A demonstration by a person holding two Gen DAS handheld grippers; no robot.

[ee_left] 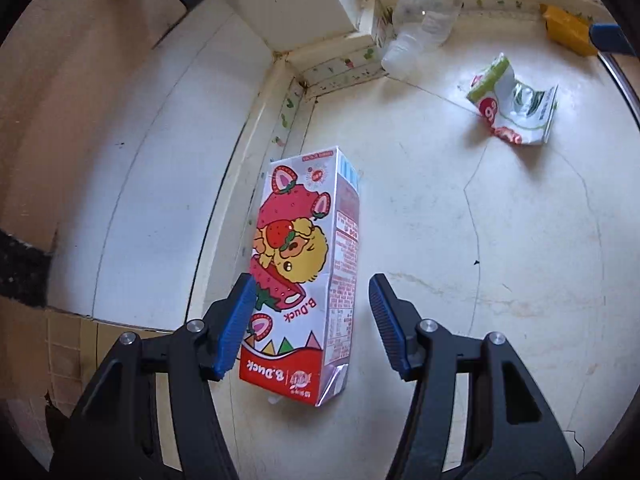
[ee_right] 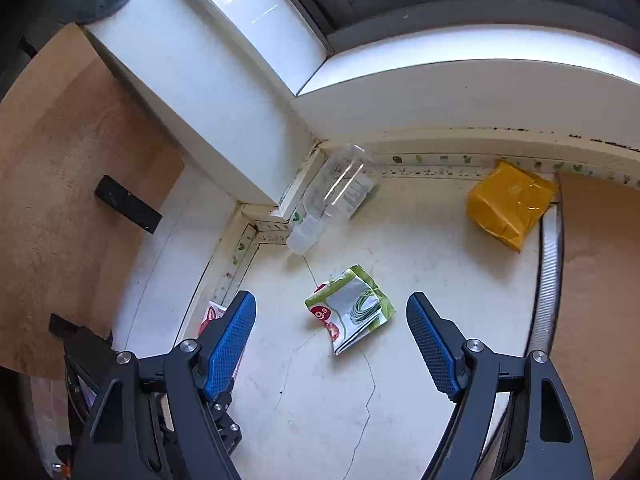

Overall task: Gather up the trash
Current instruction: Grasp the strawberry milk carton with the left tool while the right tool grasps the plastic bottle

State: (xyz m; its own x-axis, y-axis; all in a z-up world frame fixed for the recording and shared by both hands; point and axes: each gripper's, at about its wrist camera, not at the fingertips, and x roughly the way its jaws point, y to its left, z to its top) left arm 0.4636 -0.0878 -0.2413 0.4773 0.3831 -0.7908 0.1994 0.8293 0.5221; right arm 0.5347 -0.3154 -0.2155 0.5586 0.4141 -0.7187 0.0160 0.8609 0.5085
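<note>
A strawberry B.Duck drink carton (ee_left: 304,264) lies on the cream floor (ee_left: 440,240) beside the skirting. My left gripper (ee_left: 312,280) hangs over its lower half with a finger on each side. The left pad (ee_left: 236,320) is at the carton's edge and the right pad (ee_left: 386,320) stands clear of it, so the gripper is open. My right gripper (ee_right: 331,298) is open and holds nothing. A crumpled green-and-white wrapper (ee_right: 352,308) lies on the floor just ahead, between its fingers. The same wrapper (ee_left: 512,104) shows far right in the left wrist view. A corner of the carton (ee_right: 212,316) peeks out behind the right gripper's left finger.
A clear plastic bottle (ee_right: 336,188) leans into the wall corner, cap down. A yellow packet (ee_right: 508,204) rests against the skirting at right. White ledges (ee_right: 224,92) and a window frame rise behind. Brown boards (ee_right: 60,200) flank the floor on both sides.
</note>
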